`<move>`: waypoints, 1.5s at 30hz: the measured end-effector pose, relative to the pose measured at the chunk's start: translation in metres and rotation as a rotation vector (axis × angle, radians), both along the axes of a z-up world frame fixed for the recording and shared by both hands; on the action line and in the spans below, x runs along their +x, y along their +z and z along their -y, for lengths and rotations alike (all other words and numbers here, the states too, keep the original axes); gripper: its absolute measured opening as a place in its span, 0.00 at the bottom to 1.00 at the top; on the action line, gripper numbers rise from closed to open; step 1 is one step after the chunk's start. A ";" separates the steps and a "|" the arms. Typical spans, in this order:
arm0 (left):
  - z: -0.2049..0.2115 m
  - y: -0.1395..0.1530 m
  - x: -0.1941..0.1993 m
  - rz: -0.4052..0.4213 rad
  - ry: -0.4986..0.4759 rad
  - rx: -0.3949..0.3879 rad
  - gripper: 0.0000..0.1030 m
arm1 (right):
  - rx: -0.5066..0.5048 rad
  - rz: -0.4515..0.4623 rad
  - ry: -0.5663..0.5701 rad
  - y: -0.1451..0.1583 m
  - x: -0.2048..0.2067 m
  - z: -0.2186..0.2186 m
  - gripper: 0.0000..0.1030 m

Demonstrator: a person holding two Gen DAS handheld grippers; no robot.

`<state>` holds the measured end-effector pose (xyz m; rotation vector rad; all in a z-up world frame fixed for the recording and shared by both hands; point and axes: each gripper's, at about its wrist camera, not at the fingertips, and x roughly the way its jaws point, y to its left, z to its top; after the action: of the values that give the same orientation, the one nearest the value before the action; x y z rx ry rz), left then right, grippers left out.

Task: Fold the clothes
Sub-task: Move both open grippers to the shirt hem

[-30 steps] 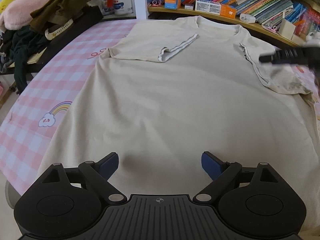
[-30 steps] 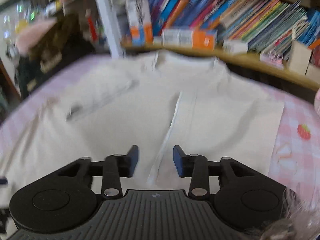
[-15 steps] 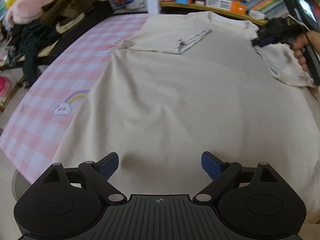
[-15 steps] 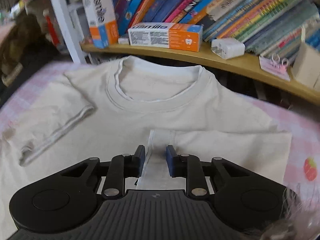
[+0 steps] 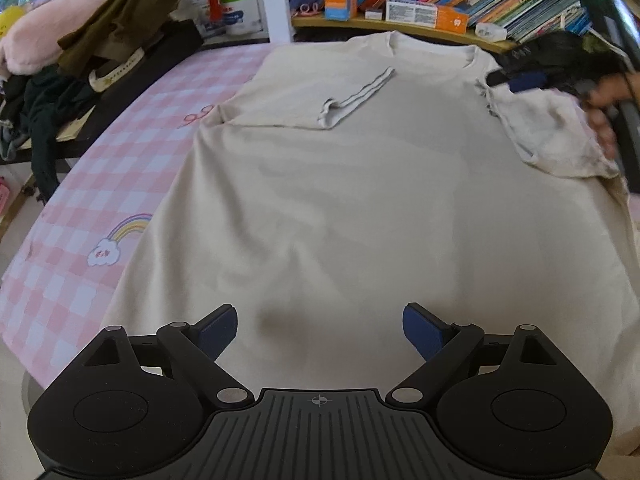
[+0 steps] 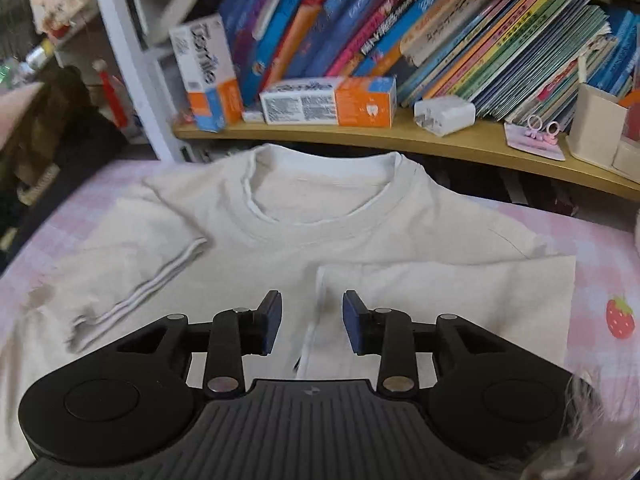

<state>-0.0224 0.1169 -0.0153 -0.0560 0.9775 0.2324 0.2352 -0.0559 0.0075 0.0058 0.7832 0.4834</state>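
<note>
A cream T-shirt [image 5: 360, 200] lies flat on the pink checked cover [image 5: 132, 168], collar [image 6: 320, 216] toward the shelf. Both short sleeves are folded inward: the left sleeve [image 5: 320, 96] and the right sleeve [image 5: 552, 136]. My left gripper [image 5: 320, 332] hangs wide open over the lower part of the shirt, holding nothing. My right gripper [image 6: 311, 320] is open just above the right sleeve [image 6: 440, 304], with the sleeve's hem lying between the fingers. From the left wrist view, the right gripper [image 5: 516, 80] shows at the far right, held by a hand [image 5: 604, 96].
A wooden shelf [image 6: 460, 148] behind the collar carries books, toothpaste boxes [image 6: 328, 102] and a white charger [image 6: 444, 114]. A heap of dark and pink clothes [image 5: 60, 64] lies to the left. The cover's front left edge [image 5: 16, 344] drops off near my left gripper.
My right gripper was nearly shut on the right sleeve's hem; its fingers have spread and let the hem go, leaving the sleeve folded on the chest. The left gripper stays open.
</note>
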 end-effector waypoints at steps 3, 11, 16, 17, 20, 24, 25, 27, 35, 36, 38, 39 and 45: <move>0.009 0.003 0.005 0.017 0.001 -0.002 0.90 | 0.008 0.012 0.017 0.009 -0.028 0.018 0.34; 0.046 0.011 0.013 0.042 -0.027 0.003 0.90 | -0.031 0.039 0.017 0.015 -0.106 0.091 0.43; 0.075 0.013 0.014 0.042 -0.046 0.006 0.90 | -0.065 0.000 0.006 0.004 -0.143 0.134 0.45; 0.081 0.013 0.013 0.041 -0.054 0.009 0.90 | -0.065 -0.009 0.000 0.002 -0.148 0.140 0.46; 0.100 0.014 0.011 0.034 -0.086 0.021 0.90 | -0.039 -0.058 -0.027 -0.007 -0.165 0.156 0.48; 0.115 0.018 0.009 0.045 -0.128 0.032 0.90 | -0.038 -0.082 -0.021 -0.011 -0.181 0.167 0.49; 0.117 0.020 0.010 0.053 -0.135 0.030 0.90 | -0.041 -0.073 -0.023 -0.009 -0.184 0.169 0.51; 0.121 0.023 0.012 0.072 -0.154 0.020 0.90 | -0.044 -0.053 -0.035 -0.004 -0.190 0.176 0.57; 0.118 0.037 0.001 0.155 -0.295 0.035 0.90 | -0.038 -0.028 -0.200 0.011 -0.215 0.193 0.64; 0.112 0.038 -0.002 0.164 -0.303 0.032 0.90 | -0.035 -0.022 -0.220 0.012 -0.221 0.191 0.65; 0.100 0.042 -0.011 0.183 -0.314 0.024 0.90 | -0.030 -0.013 -0.253 0.016 -0.234 0.184 0.67; 0.091 0.043 -0.018 0.192 -0.317 0.018 0.90 | -0.028 -0.009 -0.269 0.017 -0.241 0.179 0.67; 0.032 0.042 -0.064 0.219 -0.299 -0.018 0.90 | -0.032 0.002 -0.323 0.020 -0.292 0.131 0.67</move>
<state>-0.0864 0.0846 0.0266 0.0480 0.7578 -0.0571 -0.0569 -0.1873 0.0278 0.1006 0.7703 0.1641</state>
